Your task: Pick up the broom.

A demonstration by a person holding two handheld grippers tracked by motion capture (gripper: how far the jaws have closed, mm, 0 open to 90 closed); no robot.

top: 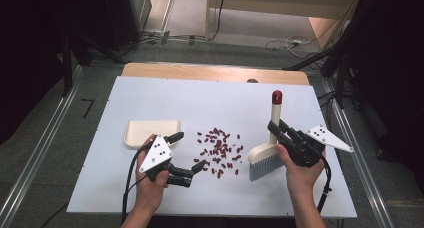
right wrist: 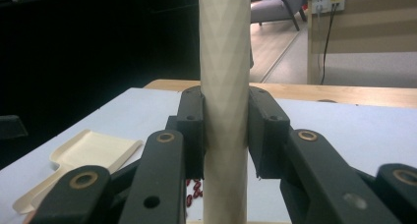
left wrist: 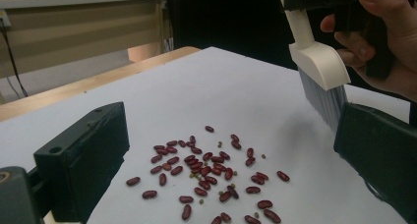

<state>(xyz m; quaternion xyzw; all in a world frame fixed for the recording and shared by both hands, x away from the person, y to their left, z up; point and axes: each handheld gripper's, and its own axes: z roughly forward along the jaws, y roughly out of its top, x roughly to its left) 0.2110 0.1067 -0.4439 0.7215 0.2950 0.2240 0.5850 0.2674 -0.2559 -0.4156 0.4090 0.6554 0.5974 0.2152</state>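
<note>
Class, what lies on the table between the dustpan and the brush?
Scattered red beans lie between the dustpan and brush, clearest in the high view.

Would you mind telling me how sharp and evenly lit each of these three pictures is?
High view: even light on the white table, dark surroundings, the beans small but distinct. Left gripper view: beans crisp, the near jaws soft, and the brush casts a faint shadow. Right gripper view: the brush handle fairly sharp between the jaws, left background nearly black, the dustpan dim.
</note>
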